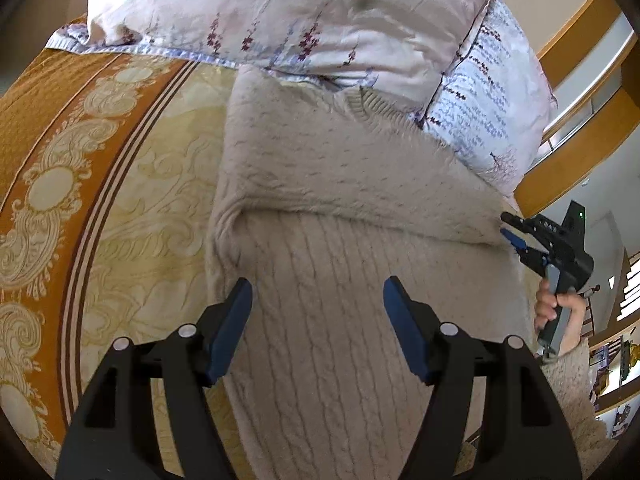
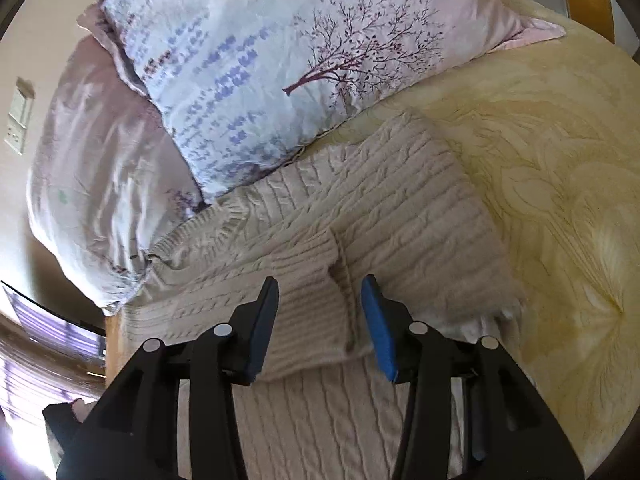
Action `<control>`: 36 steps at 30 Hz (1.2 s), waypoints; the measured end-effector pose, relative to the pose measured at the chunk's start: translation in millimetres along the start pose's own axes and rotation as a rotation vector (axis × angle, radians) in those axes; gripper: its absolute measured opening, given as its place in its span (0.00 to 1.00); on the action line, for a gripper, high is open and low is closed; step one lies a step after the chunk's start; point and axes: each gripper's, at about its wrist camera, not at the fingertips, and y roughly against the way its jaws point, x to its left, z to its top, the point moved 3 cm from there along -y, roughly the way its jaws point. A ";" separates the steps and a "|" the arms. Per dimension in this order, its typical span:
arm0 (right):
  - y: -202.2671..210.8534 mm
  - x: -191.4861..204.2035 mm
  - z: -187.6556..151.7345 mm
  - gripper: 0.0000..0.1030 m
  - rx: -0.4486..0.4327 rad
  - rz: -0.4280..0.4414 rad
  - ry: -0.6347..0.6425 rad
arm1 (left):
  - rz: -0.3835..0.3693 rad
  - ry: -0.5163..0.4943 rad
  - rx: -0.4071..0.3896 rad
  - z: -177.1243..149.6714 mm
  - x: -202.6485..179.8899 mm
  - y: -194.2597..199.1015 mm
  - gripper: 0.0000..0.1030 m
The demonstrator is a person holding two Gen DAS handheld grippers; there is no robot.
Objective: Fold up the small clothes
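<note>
Beige sweater [image 2: 360, 216] at centre frame on the bed [image 2: 560, 200], below 2 pillows [image 2: 260, 80]. Left tongs [image 1: 318, 300] and right tongs [image 2: 320, 300] released, empty. Smooth the folded sleeve [image 2: 312, 280] flat before the next fold.

My left gripper [image 1: 318, 330] hangs with jaws apart over the beige cable-knit sweater [image 1: 340, 240], nothing between the pads. To its left the gold-patterned bedspread [image 1: 132, 200] lies bare, open passage to the orange border. At the far side, the floral pillow [image 1: 280, 20] sits against the sweater's top edge and blocks any reach beyond; a second pillow [image 1: 488, 104] closes the far right. My right gripper [image 1: 516, 236] is at the sweater's right edge, just beside the wooden bed frame [image 1: 576, 160]. From the right wrist, open bedspread [image 2: 560, 200] spreads right of the sweater, and the tree-print pillow [image 2: 280, 72] walls off the far side.
</note>
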 end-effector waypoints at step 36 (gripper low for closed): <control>26.4 23.9 -26.2 0.55 -0.024 0.039 0.192 | 0.033 -0.065 -0.060 -20.1 -11.5 18.9 0.72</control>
